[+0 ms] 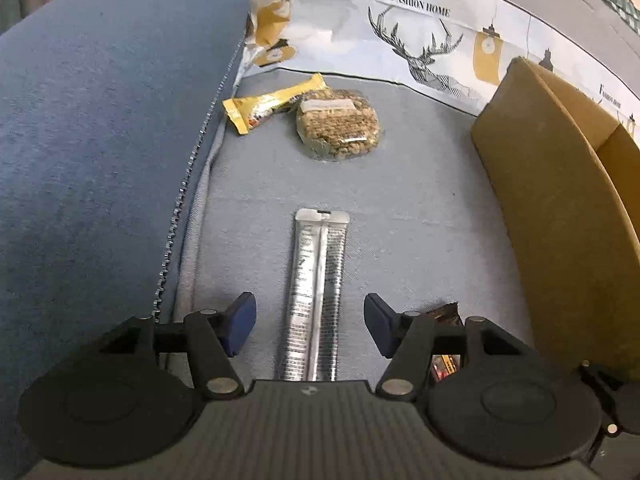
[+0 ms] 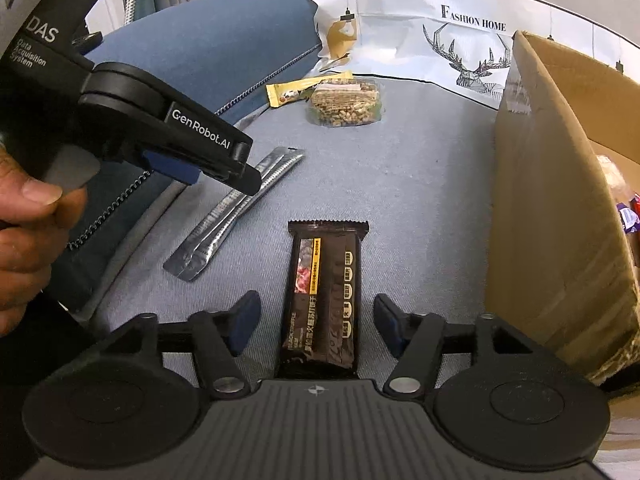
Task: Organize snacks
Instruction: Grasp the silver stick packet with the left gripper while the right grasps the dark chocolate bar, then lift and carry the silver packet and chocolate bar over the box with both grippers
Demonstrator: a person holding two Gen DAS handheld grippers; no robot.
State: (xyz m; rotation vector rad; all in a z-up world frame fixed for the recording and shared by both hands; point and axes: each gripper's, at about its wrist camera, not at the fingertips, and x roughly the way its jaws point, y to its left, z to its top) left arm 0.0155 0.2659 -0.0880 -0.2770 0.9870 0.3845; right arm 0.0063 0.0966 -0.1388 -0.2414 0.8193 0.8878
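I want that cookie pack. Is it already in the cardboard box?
No, the cookie pack lies on the grey cushion, apart from the cardboard box.

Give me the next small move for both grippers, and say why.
Probably close each gripper on its packet. The left gripper stands open astride the silver stick pack, the right gripper open astride the dark bar; neither is pinched yet, and the cardboard box waits beside them.

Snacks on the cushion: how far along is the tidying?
Done: some wrapped items already show inside the cardboard box. In hand: nothing gripped; the left gripper stands open astride the silver stick pack, the right gripper open astride the dark bar. Left: those two, the yellow bar and the clear-wrapped oat cake.
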